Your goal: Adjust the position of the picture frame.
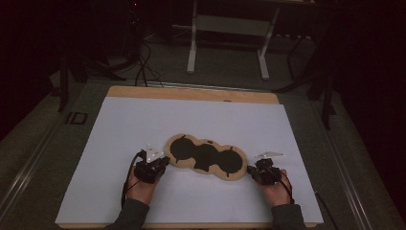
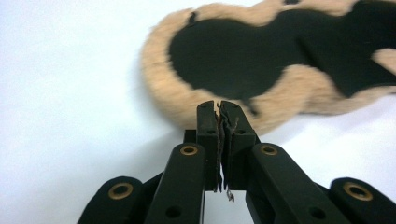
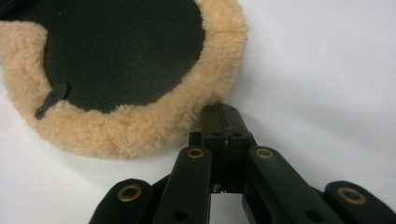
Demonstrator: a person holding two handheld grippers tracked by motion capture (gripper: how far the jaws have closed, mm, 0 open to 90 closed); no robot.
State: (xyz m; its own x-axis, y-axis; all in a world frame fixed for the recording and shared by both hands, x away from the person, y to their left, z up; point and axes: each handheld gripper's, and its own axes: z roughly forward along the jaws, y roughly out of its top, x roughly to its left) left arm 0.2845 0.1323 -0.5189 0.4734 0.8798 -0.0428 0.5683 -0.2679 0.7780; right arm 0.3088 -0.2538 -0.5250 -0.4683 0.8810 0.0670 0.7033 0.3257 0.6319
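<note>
A: Gripper positions?
B: Left gripper [image 1: 163, 163] low on the table, jaws together, tips just at the left end of the fleece pad [image 1: 206, 156]. Right gripper [image 1: 252, 173] likewise closed, tips touching the fleece at the right end.

A: Pad orientation?
B: Flat, black side up, long axis left to right, right end nearer the person.

A: Surface, surroundings?
B: White sheet [image 1: 143, 120] over a wooden table [image 1: 191, 93]; dim room, white stand [image 1: 227, 43] behind.
</note>
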